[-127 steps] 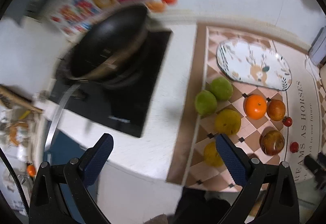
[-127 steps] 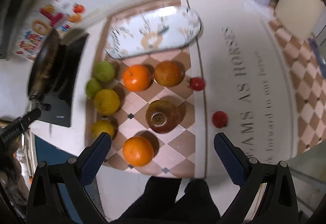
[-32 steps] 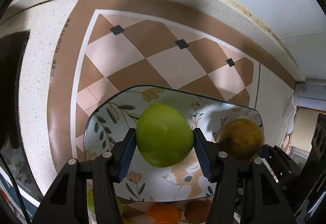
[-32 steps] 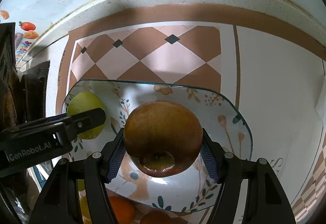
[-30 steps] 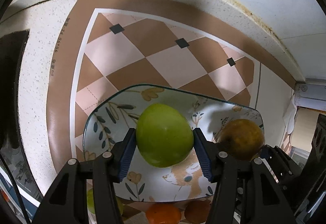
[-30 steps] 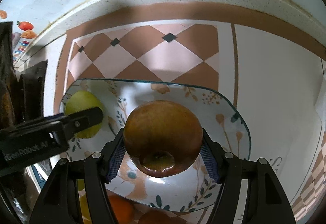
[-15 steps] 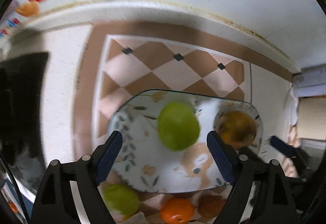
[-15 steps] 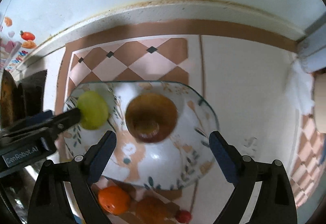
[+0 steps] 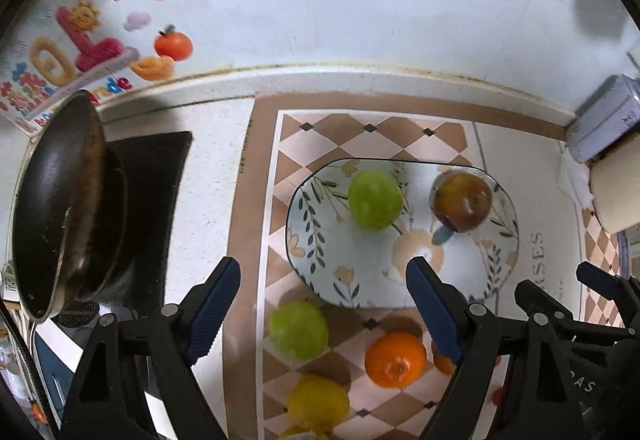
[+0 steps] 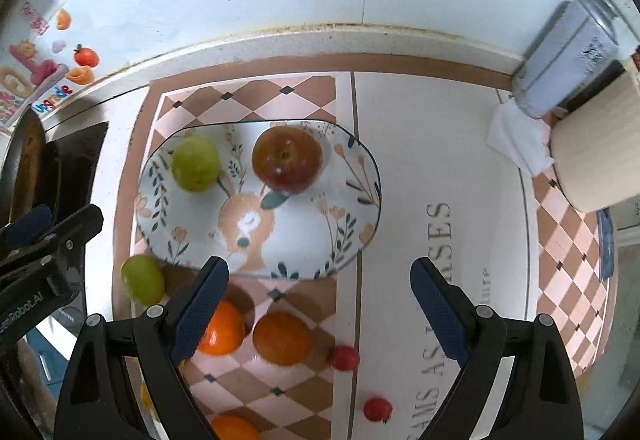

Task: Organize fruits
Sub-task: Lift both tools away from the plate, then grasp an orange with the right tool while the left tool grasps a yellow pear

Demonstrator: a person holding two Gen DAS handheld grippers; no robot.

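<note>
— Your jaws?
— Both your left gripper [image 9: 322, 304] and right gripper [image 10: 319, 298] stand wide apart, holding nothing.
— The fruit?
— A smooth green apple [image 10: 195, 163] and a glossy red-brown apple [image 10: 287, 159] rest apart on the floral plate [image 10: 320, 240]; oranges [image 10: 282, 338] lie nearer you.

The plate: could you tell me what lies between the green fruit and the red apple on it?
Only bare plate separates the green fruit and apple, per the right wrist view.

A speckled white counter [image 9: 208, 176] is covered by a checkered mat [image 10: 404, 168] — on it are set a floral plate [image 10: 320, 240], loose fruit — a black cooktop [image 9: 156, 176] alongside
</note>
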